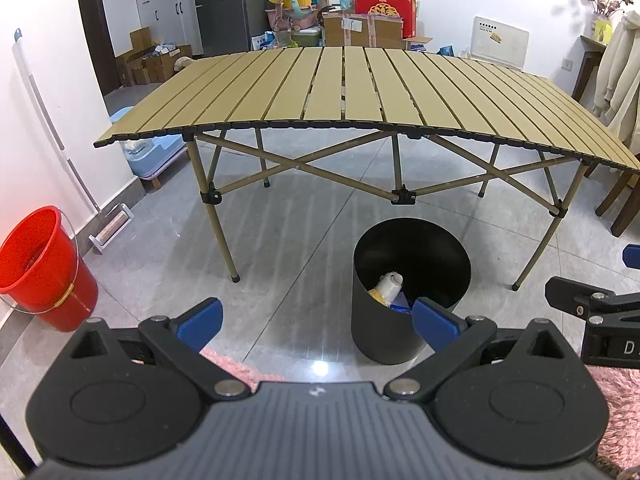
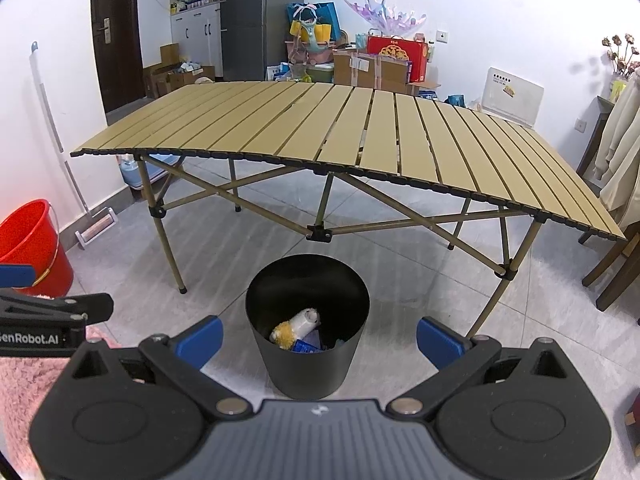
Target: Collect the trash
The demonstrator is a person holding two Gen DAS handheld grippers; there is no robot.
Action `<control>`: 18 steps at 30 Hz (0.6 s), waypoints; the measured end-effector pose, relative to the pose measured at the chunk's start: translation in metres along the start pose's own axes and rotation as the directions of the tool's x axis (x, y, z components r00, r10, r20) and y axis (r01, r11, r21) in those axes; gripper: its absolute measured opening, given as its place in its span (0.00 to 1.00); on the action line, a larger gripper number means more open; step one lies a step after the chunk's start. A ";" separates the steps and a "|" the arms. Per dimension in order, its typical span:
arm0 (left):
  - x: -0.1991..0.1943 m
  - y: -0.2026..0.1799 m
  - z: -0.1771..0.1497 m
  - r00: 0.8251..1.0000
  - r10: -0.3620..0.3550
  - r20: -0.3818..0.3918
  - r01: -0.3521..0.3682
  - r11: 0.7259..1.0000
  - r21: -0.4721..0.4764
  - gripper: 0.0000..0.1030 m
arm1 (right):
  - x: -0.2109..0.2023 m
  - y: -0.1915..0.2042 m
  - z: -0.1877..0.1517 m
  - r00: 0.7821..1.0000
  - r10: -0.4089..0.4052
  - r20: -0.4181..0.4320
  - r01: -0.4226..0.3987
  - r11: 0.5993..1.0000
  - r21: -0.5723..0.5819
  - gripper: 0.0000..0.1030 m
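Both sets of jaws stand spread wide, grasping nothing. The right gripper (image 2: 318, 338) faces the black bin (image 2: 307, 364) squarely, directly ahead and below; from the left gripper (image 1: 316, 318) the bin sits off to the right. Trash (image 2: 295, 325) already lies inside. The desk (image 2: 340, 128) beyond looks bare.

Bright, even indoor light; sharp focus, fisheye-curved edges, floor glare.

Matt black bin (image 2: 307, 364), glossy floor tiles (image 2: 420, 276), fluffy pink rug (image 1: 616, 400)
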State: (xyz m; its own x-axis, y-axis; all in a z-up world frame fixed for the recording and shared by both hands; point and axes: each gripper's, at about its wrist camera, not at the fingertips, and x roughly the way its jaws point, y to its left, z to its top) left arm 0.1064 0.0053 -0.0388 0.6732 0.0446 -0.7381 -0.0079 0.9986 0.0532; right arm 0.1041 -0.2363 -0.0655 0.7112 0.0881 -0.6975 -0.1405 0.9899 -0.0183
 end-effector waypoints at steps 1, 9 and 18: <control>0.000 0.000 0.000 1.000 0.000 0.001 0.000 1.000 0.001 1.00 | 0.000 0.000 0.000 1.000 0.000 0.001 0.000 1.000 0.000 1.00; -0.005 0.000 0.002 1.000 -0.002 0.010 0.002 1.000 0.000 1.00 | -0.005 0.002 0.001 1.000 -0.005 0.015 0.005 1.000 -0.006 1.00; -0.005 0.002 0.002 1.000 -0.010 0.020 0.010 1.000 -0.004 1.00 | -0.007 0.004 0.000 1.000 -0.006 0.023 0.006 1.000 -0.011 1.00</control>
State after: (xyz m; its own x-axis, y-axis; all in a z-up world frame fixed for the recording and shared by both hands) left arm 0.1043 0.0069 -0.0338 0.6878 0.0339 -0.7251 -0.0043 0.9991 0.0426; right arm 0.0989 -0.2331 -0.0605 0.7279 0.0850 -0.6803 -0.1440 0.9891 -0.0305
